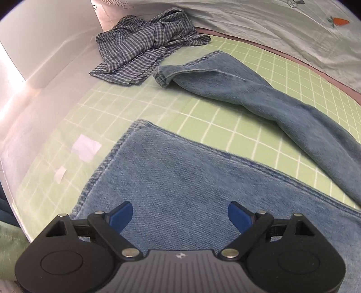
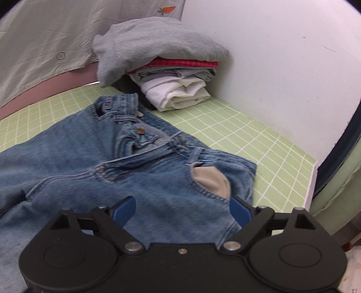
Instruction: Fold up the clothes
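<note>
Both of your grippers hang over one pair of blue jeans (image 1: 180, 180) spread on the green checked sheet (image 1: 158, 108), and neither one holds anything. Your left gripper (image 1: 180, 215) has its blue fingers (image 1: 120, 215) spread wide above the near trouser leg, close to the hem end, with denim showing in the whole gap between them. From that side you can see the other leg (image 1: 259, 90) lying apart from the near one, running back toward its cuff, with a strip of sheet between the two. Past that cuff, a crumpled blue checked shirt (image 1: 146, 45) sits near the white wall, just beside the far leg's end. Two small white scraps (image 1: 85, 146) lie on the sheet left of the near leg. Your right gripper (image 2: 182, 211) is also spread wide, over the top of the jeans (image 2: 112, 169) near the front pocket, where the beige pocket lining (image 2: 212, 182) shows right by the right finger. The waistband lies rumpled with the fly open and two metal buttons visible. Beyond the waistband, a stack of folded clothes (image 2: 171, 74) stands against the white wall, topped by a grey sweatshirt, with red, grey and white pieces under it. A pale cloth with a carrot print (image 2: 167, 10) hangs behind the bed.
</note>
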